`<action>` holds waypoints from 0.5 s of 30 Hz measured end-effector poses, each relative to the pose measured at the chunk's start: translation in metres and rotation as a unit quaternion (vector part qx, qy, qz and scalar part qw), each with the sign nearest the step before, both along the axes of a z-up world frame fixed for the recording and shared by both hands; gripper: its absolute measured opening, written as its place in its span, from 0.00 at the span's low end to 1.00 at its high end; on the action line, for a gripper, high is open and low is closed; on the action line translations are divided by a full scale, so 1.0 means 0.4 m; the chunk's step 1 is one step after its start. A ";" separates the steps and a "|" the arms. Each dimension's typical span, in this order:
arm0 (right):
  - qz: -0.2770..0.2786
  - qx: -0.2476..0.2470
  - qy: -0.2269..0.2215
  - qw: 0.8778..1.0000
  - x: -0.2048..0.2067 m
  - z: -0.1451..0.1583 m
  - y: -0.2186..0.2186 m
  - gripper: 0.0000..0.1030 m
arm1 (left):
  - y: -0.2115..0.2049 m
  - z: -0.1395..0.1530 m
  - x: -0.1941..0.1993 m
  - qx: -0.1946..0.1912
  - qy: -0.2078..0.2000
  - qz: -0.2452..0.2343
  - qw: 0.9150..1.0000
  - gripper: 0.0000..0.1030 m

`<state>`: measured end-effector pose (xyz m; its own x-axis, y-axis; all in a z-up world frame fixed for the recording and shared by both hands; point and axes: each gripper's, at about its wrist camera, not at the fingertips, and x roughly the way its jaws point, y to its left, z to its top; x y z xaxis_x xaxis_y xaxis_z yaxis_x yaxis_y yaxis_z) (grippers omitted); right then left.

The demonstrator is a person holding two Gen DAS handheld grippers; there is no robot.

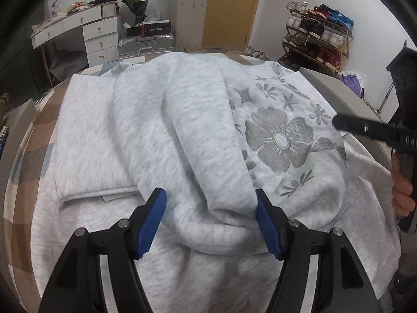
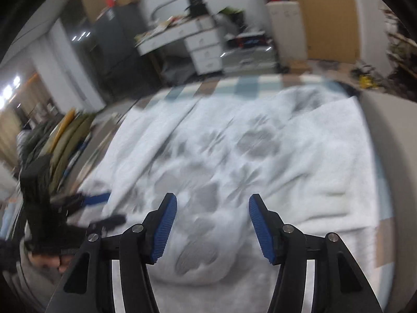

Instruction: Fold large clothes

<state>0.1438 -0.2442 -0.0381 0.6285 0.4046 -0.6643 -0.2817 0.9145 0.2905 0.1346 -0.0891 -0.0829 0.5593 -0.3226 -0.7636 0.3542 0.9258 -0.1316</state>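
Two fisheye views, each from a camera mounted on a hand-held gripper, looking forward and steeply down along blue-padded jaws at the bottom of the frame.

The left wrist view sits close above a pale grey sweatshirt (image 1: pixel 182 130), facing a white desk (image 1: pixel 99 34) and a shoe rack (image 1: pixel 318 34) at the far wall; the right gripper (image 1: pixel 346 124) enters at its right edge.

The right wrist view, blurred, looks across the same sweatshirt (image 2: pixel 234 156) toward the same desk (image 2: pixel 203 44), with the left gripper (image 2: pixel 104 208) at its left edge.
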 end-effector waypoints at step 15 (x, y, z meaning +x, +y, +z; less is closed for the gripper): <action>0.032 -0.053 0.030 0.998 -0.008 -0.067 0.112 0.51 | -0.035 0.014 -0.040 -0.019 0.005 -0.040 0.999 0.61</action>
<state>0.1406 -0.1994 -0.0649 0.5621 0.3686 -0.7404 -0.3253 0.9216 0.2118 0.1184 -0.1033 -0.0772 0.5224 -0.3944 -0.7560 0.4252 0.8890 -0.1700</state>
